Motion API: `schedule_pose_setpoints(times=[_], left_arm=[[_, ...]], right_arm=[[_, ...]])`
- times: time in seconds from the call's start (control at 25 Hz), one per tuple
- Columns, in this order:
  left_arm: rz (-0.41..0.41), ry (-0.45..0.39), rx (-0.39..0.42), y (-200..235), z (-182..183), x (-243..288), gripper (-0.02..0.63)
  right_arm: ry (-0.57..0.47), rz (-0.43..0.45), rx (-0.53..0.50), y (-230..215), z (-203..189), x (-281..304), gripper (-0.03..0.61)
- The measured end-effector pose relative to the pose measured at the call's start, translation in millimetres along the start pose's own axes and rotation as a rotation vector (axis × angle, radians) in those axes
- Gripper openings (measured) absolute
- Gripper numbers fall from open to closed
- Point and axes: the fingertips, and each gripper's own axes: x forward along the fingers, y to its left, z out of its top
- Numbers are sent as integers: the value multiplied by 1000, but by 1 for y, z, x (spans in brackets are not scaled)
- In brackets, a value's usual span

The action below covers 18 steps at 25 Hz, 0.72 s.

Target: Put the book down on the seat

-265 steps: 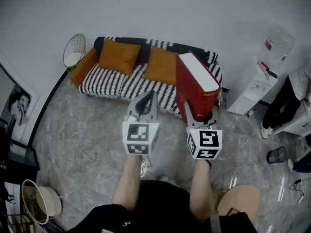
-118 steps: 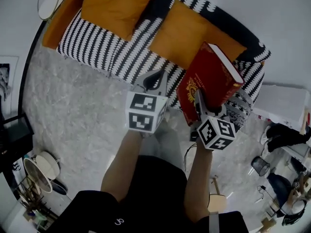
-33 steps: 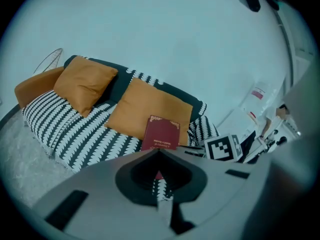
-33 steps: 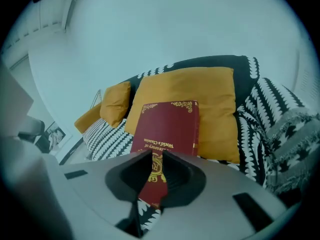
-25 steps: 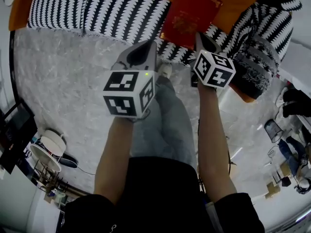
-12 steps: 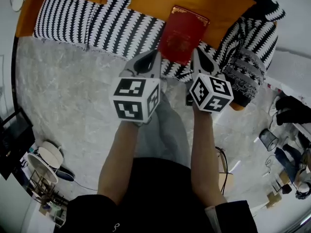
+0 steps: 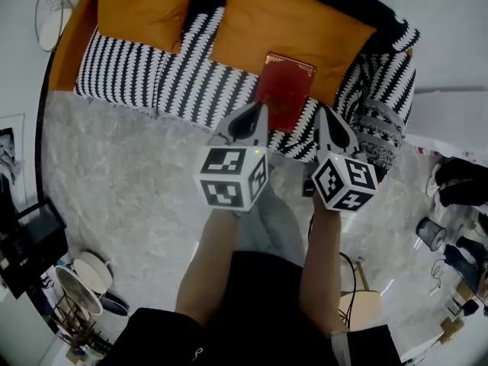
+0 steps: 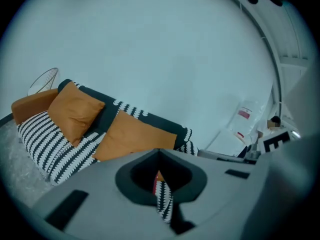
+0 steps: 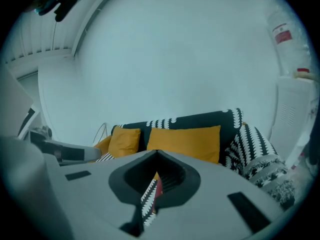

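striped sofa seat (image 7: pixel 130 78): red book (image 7: pixel 284 90) flat, title illegible; left claw (image 7: pixel 259 107), right claw (image 7: pixel 321 113) clenched

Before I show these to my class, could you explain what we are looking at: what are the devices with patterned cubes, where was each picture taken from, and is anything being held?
There is no robot here. A person holds a two-jaw gripper in each hand, and the patterned cubes are part of those grippers. The head view comes from a camera on the person's head, looking down at the left gripper and the right gripper. The two gripper views come from cameras riding on each gripper, looking along its jaws. A red book lies on the seat of the striped sofa, by an orange cushion. Both grippers' jaws are together and hold nothing.
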Motion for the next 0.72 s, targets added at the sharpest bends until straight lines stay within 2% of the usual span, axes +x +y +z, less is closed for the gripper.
schedule_pose_setpoints(times=[0.16,0.32,0.52,0.72], left_arm=[[-29,-43,41,-22,26,-5,11],[-50,-84,75,-40,52,-15,11],[-79,-176,133,-58,99,-37,11],[-61,-295,207,-73,150,-71,11]], right_arm=[[-86,-1,19,2,39,-24,11],[-128,-6,-9,4,70,-45,10],[-230,2,-42,16,125,-66,10],[-328,46,-82,43,176,-83,11]])
